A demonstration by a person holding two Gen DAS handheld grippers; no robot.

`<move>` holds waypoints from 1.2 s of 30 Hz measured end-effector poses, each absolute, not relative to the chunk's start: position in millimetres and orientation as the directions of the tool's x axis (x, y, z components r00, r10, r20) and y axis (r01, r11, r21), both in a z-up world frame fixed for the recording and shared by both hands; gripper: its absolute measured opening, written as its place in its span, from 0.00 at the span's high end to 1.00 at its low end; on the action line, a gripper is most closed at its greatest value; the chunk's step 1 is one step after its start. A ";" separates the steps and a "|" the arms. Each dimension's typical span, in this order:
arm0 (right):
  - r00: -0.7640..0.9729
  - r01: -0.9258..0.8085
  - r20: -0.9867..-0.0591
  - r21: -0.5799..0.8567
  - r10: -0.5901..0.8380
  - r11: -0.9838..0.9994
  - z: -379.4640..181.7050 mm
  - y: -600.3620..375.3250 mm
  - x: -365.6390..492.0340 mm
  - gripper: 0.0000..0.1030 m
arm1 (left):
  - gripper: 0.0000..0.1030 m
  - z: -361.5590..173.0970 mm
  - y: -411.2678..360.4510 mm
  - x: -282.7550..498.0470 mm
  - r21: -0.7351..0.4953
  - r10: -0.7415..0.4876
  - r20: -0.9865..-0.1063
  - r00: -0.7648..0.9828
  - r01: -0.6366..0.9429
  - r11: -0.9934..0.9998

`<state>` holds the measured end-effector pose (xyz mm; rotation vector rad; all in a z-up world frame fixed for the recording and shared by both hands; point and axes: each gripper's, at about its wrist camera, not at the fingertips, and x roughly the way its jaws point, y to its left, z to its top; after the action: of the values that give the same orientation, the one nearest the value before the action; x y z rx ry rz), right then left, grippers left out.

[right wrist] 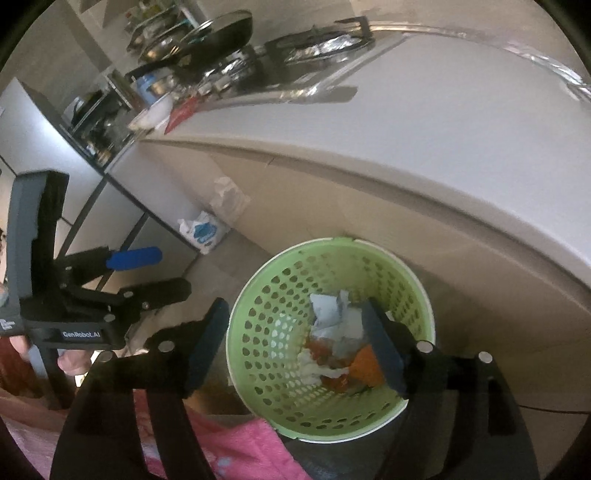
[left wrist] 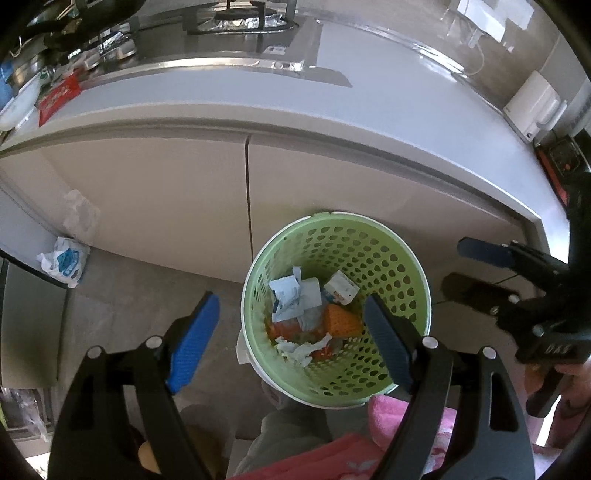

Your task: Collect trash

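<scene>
We note a foil-lined gas hob (left wrist: 236, 22) on the worktop (left wrist: 332, 107), a red packet (left wrist: 59, 98) and stacked pans (right wrist: 192, 44).

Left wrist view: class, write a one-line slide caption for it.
Both grippers, left and right, open and empty above a green perforated bin holding paper scraps and wrappers.

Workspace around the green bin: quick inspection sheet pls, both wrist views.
Surface: grey countertop, mostly bare; tiled floor below.
Job's things: green perforated bin on the floor, holding paper scraps, a small carton, an orange piece.
Clutter: white-blue plastic bag on the floor by the cabinet.
Grippers: left gripper open, empty; right gripper open, empty, above the bin.
Cables: thin dark cable at right.
Surroundings: gas stove, pans.
</scene>
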<state>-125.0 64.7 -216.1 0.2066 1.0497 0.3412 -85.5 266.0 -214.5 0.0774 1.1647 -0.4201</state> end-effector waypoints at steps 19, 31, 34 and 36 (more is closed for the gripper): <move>0.657 0.125 -0.742 0.277 0.129 0.953 -141.1 -53.2 -142.5 0.03 | 0.11 -159.4 190.3 -65.6 -0.102 -0.330 -0.843 0.425 0.475 0.874; 0.691 0.199 -0.722 0.228 0.028 0.953 -111.0 -131.9 -122.5 0.02 | 0.08 -125.5 103.4 -28.8 -0.109 -0.369 -0.808 0.459 0.499 0.859; 0.701 0.227 -0.713 0.202 -0.016 0.953 -100.9 -152.5 -111.3 0.02 | 0.08 -113.1 81.7 -15.5 -0.105 -0.375 -0.792 0.481 0.498 0.861; 0.702 0.250 -0.709 0.165 -0.061 0.954 -94.2 -166.9 -101.9 0.02 | 0.08 -101.6 65.8 -5.5 -0.097 -0.377 -0.774 0.508 0.494 0.864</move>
<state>-101.9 -166.8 -94.2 0.2584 0.7749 -0.1751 -5.5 65.8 -101.6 0.1425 0.8955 -0.5269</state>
